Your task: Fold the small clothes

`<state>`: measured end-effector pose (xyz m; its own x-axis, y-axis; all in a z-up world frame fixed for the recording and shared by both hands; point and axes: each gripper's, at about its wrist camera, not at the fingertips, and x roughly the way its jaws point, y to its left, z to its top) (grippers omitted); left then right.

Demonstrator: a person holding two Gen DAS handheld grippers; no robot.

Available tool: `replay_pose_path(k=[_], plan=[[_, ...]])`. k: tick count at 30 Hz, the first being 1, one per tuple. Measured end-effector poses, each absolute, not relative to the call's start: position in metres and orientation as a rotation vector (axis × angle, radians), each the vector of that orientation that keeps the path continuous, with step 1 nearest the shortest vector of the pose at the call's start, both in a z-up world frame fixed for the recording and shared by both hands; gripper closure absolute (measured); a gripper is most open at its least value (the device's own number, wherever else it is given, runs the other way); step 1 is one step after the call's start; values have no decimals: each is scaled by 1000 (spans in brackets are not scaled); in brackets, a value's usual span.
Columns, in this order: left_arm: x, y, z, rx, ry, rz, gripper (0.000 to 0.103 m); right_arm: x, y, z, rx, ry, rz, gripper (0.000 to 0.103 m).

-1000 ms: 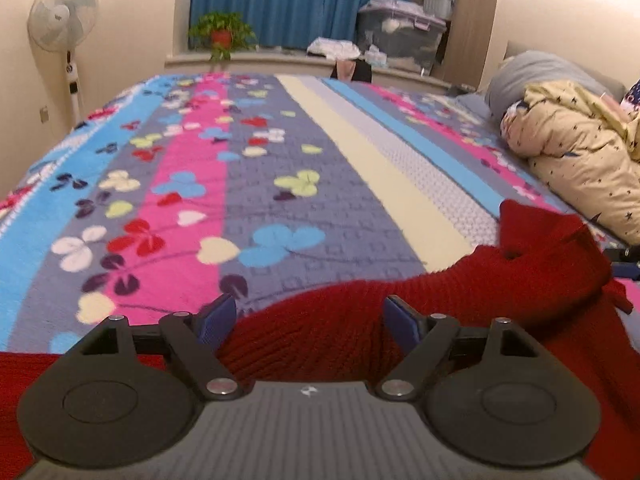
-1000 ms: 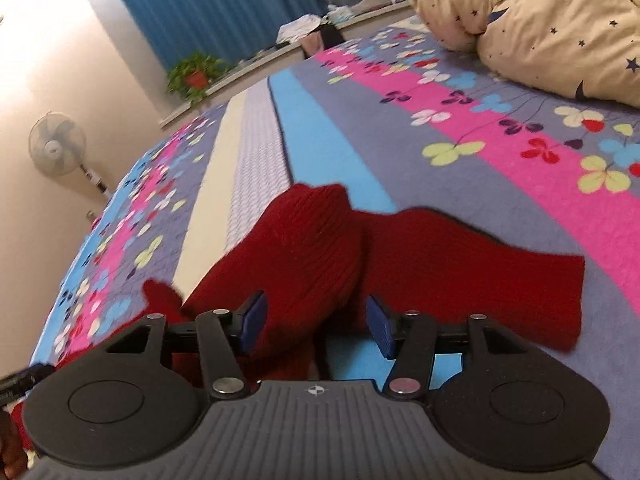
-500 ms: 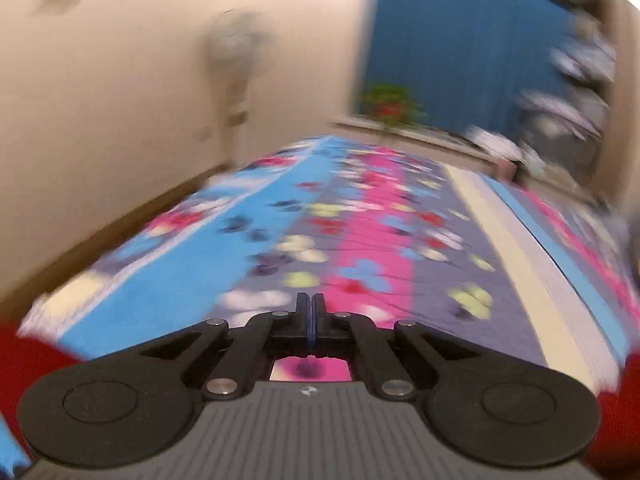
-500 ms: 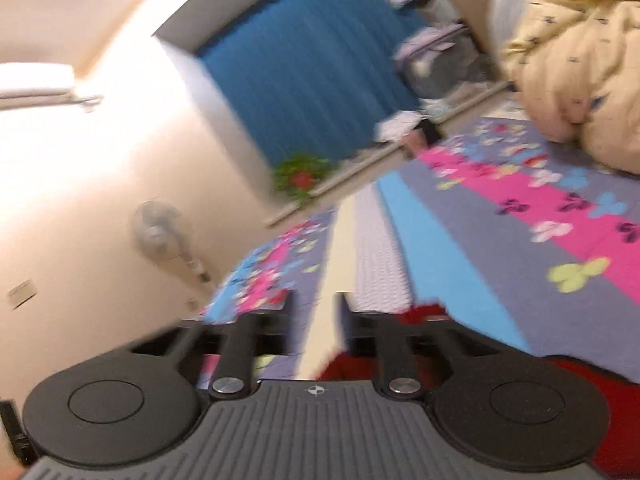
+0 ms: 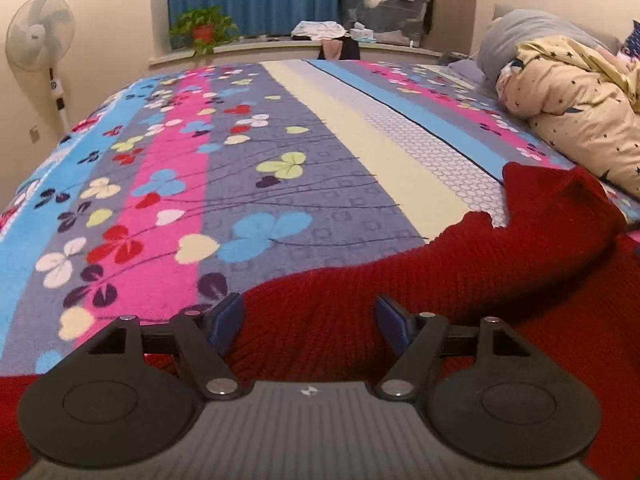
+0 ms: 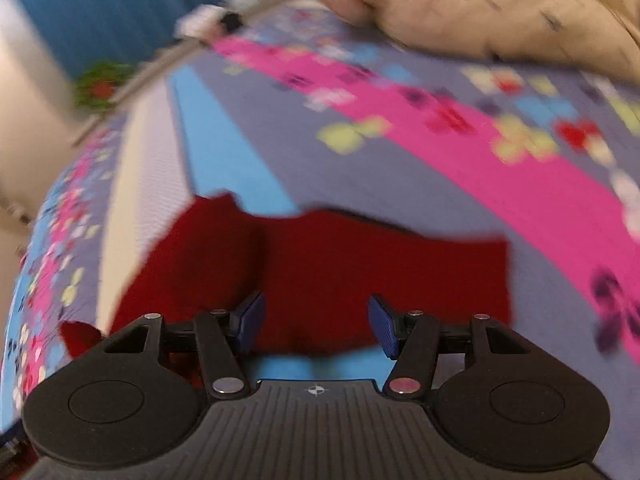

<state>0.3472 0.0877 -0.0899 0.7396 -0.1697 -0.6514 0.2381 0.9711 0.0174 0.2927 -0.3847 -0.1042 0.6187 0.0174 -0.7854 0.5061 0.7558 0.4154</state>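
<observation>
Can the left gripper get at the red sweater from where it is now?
Probably yes. The left gripper is open, with the red sweater lying on the bedspread right under and ahead of its blue fingertips; nothing sits between them.

There are no words or numbers to read anywhere in these pictures. The only sign is a tiny white round mark with a cross in it, and it has no letters. One sits on the ribbed black plastic body of the left gripper (image 5: 309,391), near its top edge. The same little mark sits on the ribbed black plastic body of the right gripper (image 6: 316,390). The right wrist view is blurry.
</observation>
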Motion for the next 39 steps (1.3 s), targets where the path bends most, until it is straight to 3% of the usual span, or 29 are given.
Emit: replay_pose_path(k=[5, 6, 9, 10, 13, 15, 16, 18, 20, 23, 25, 26, 28, 35, 36, 37, 39], plan=[[351, 81, -93, 120, 714, -221, 34, 267, -406, -130, 911, 928, -351, 43], [351, 79, -93, 121, 719, -229, 41, 266, -406, -131, 931, 914, -355, 43], [348, 71, -92, 138, 734, -270, 83, 267, -407, -134, 978, 857, -353, 40], [345, 67, -91, 161, 734, -278, 90, 269, -408, -137, 995, 846, -352, 38], [342, 71, -86, 215, 685, -293, 97, 277, -410, -142, 1017, 805, -341, 39], [345, 97, -71, 109, 583, -148, 102, 285, -411, -143, 992, 769, -339, 80], [346, 113, -64, 76, 516, 63, 103, 287, -416, -143, 991, 745, -329, 90], [350, 147, -62, -23, 505, 229, 103, 291, -424, -138, 965, 674, -329, 91], [356, 166, -71, -167, 606, 105, 103, 289, -437, -120, 902, 549, -343, 92], [344, 139, -67, -29, 544, -18, 101, 275, -467, -86, 760, 341, -506, 92], [342, 125, -63, -50, 543, -122, 93, 262, -495, -81, 718, 273, -681, 92], [343, 118, -64, -64, 559, -160, 91, 257, -507, -83, 701, 260, -765, 92], [343, 100, -70, -33, 595, -196, 76, 247, -531, -90, 672, 256, -944, 92], [326, 74, -91, 71, 640, -273, 73, 245, -563, -113, 652, 320, -1017, 91], [324, 75, -90, 59, 639, -271, 67, 249, -565, -116, 675, 347, -995, 90], [321, 77, -87, 50, 635, -262, 52, 244, -567, -116, 705, 368, -986, 88], [318, 81, -79, 49, 627, -211, 43, 241, -568, -114, 761, 405, -1027, 84]])
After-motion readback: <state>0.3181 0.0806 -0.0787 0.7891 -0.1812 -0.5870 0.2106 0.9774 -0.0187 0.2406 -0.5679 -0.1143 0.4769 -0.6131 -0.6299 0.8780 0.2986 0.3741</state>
